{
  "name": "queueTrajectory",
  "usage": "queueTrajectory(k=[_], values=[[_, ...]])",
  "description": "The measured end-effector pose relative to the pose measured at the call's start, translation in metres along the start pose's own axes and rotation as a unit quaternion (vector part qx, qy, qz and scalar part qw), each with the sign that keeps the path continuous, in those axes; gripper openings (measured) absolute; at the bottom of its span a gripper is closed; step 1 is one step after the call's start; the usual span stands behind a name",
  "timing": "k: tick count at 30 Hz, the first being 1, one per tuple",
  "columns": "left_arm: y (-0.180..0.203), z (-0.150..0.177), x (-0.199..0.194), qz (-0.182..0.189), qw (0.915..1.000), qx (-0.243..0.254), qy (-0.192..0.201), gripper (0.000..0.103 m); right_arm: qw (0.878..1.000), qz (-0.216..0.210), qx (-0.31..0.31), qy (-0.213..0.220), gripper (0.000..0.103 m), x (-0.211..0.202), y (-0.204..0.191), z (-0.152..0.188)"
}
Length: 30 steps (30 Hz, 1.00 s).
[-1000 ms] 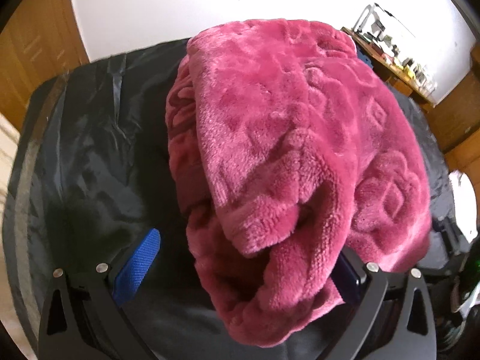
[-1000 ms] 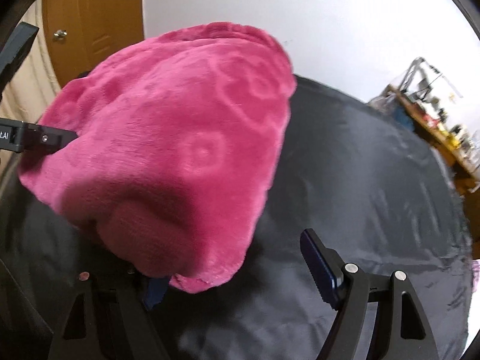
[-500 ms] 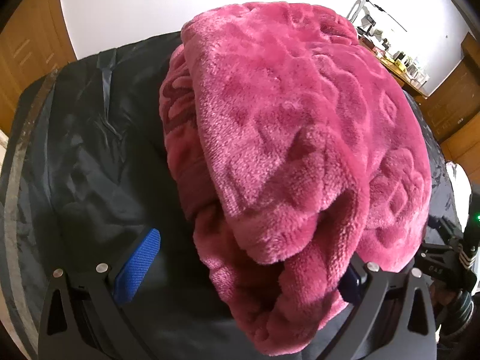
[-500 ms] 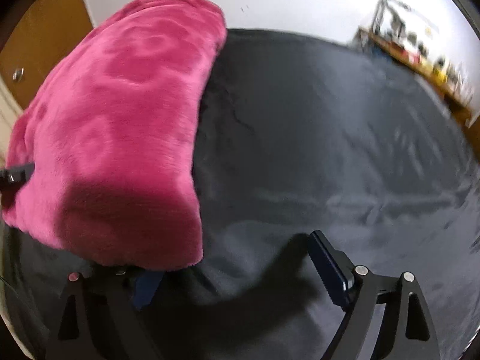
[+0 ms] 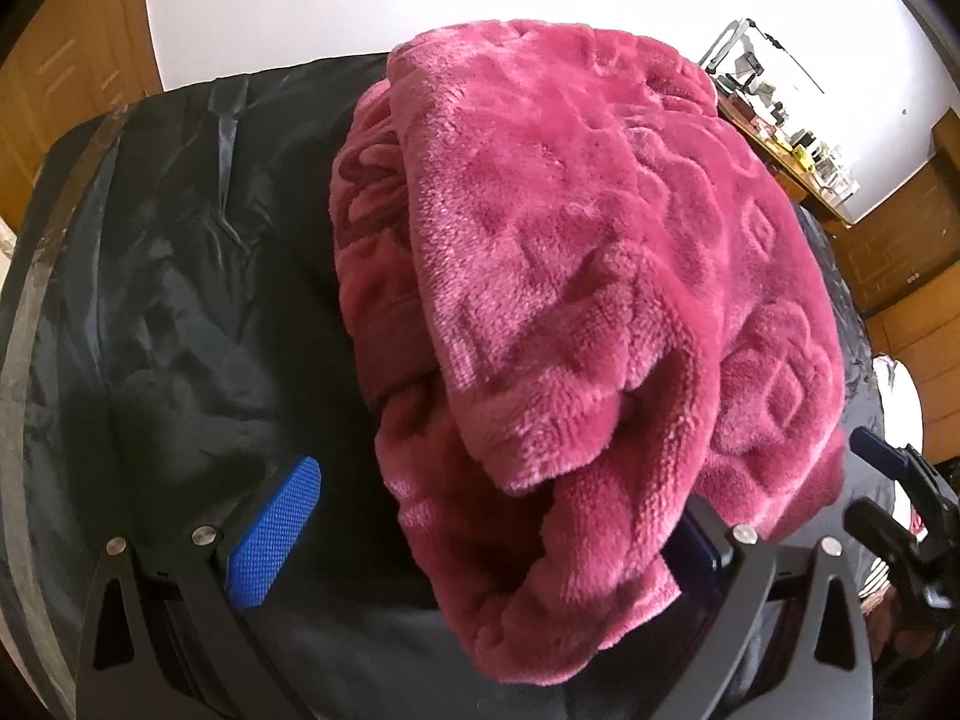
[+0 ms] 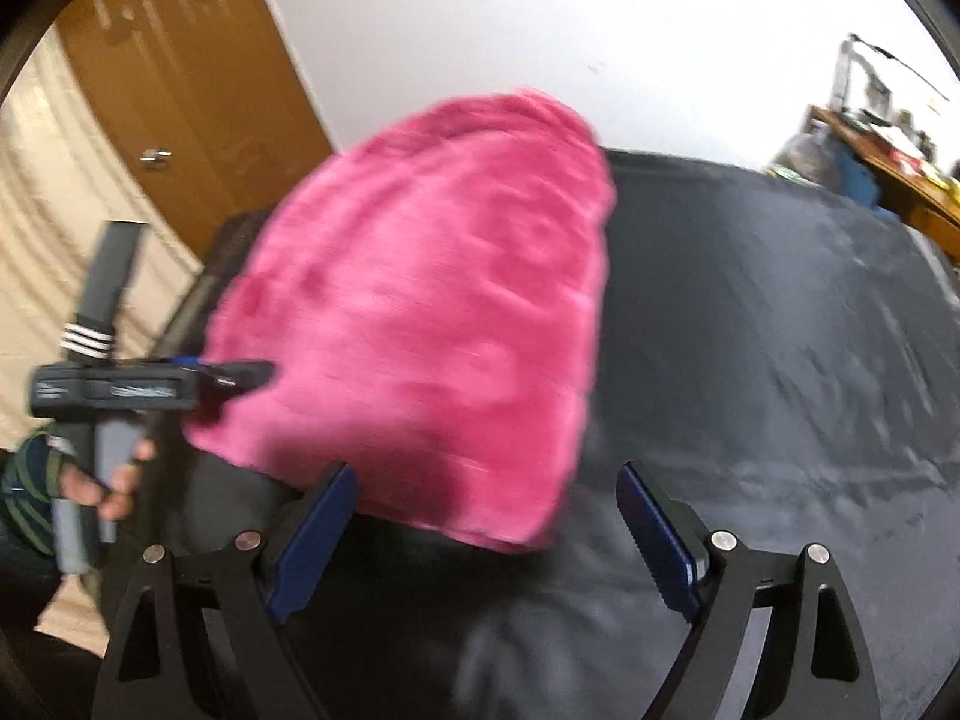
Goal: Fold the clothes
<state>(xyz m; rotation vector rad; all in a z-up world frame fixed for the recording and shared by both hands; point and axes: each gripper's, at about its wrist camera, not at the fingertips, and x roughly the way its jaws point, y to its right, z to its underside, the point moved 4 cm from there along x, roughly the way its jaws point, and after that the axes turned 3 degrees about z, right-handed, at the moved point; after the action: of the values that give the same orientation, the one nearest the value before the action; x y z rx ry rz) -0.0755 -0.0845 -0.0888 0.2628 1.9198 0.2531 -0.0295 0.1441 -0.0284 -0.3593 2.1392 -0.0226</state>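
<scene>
**A:** Which of my 2 grippers is better placed for the next fold?

**B:** I'd say the left gripper (image 5: 492, 531). The pink fleece garment (image 5: 588, 276) lies bundled on the black bed cover (image 5: 168, 276), its long axis running away from me toward the white wall (image 5: 360, 0). Its near end droops over my left gripper's right-hand finger (image 5: 699, 546); the blue pad (image 5: 273, 534) on the other finger stands clear of the garment, over bare cover.

**A:** So is the left one pinching anything?

**B:** No. Its fingers are spread wide, and the fleece rests against 1 of them only.

**A:** And the right gripper (image 6: 486, 534)?

**B:** Spread too, nothing between the pads. From there the garment's near edge (image 6: 456, 516) sits just beyond the fingertips, nearer the left pad (image 6: 312, 540), with bare cover under the right pad.

**A:** What does the next move turn on?

**B:** My guess: closing the left on that drooping end, since the fleece already lies against it.
</scene>
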Motion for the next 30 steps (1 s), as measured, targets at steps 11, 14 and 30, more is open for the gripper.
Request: queueTrajectory(k=[11, 14, 30], values=[[-0.010, 0.001, -0.006, -0.001, 1.0000, -0.001, 0.002, 0.103, 0.997, 0.033, -0.061, 0.022, 0.090, 0.046, -0.037, -0.046], [-0.018, 0.006, -0.006, 0.004, 1.0000, -0.004, -0.001, 0.103, 0.994, 0.058, -0.094, 0.010, 0.093, 0.064, -0.043, -0.042], [-0.042, 0.021, -0.036, 0.032, 0.9992, -0.024, -0.008, 0.103, 0.989, 0.076, -0.122, 0.042, 0.103, 0.054, -0.060, -0.058]])
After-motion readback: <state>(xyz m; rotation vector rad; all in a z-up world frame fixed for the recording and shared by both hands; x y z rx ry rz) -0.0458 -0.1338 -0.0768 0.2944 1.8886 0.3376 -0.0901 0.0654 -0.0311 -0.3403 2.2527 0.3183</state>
